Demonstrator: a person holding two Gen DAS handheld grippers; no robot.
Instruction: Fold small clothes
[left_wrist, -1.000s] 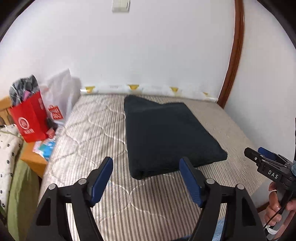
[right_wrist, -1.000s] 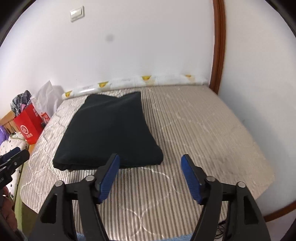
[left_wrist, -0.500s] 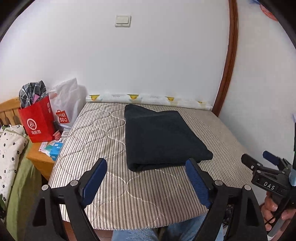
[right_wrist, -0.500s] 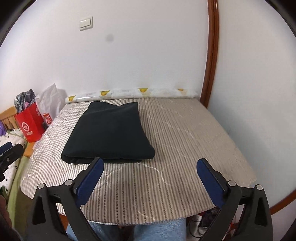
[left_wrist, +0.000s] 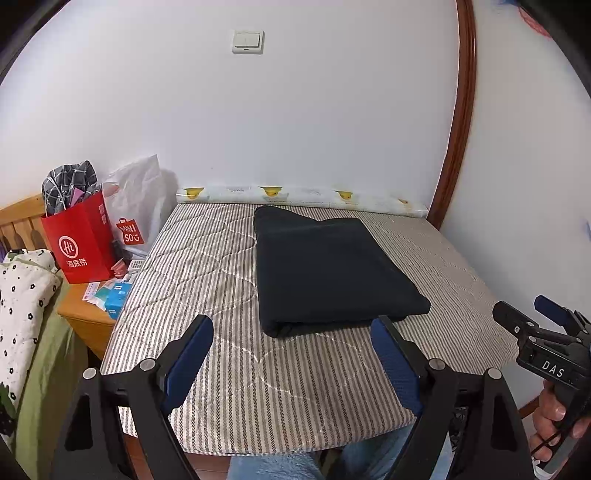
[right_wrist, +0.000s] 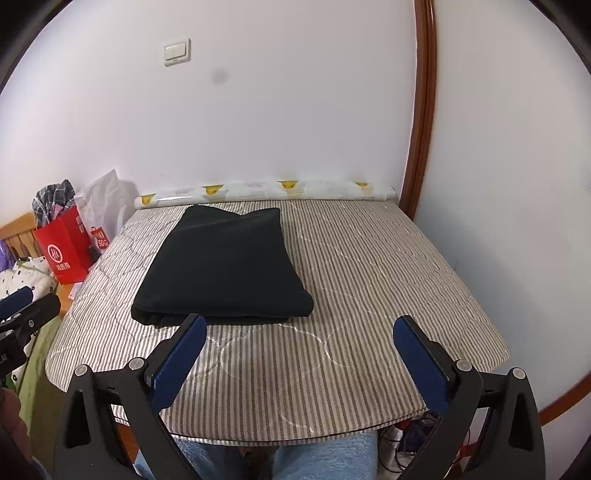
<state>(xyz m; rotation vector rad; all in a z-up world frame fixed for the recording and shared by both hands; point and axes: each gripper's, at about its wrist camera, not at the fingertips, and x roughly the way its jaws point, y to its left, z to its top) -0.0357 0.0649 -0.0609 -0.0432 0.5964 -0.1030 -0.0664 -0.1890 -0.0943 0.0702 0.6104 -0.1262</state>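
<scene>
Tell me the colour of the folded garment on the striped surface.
Black folded garment, clearest in the right wrist view.

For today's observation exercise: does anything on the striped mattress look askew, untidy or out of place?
Little stands out. The dark folded garment lies flat, slightly skewed to the mattress stripes, its far edge uneven, with one corner peaking.

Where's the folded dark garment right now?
The dark garment lies folded on the striped mattress, left of centre in the right wrist view, beyond both open grippers.

Soft, even indoor light leaves both fisheye views bright and sharp, with faint shadows, dark vignetted corners and strongly bowed edges.
</scene>
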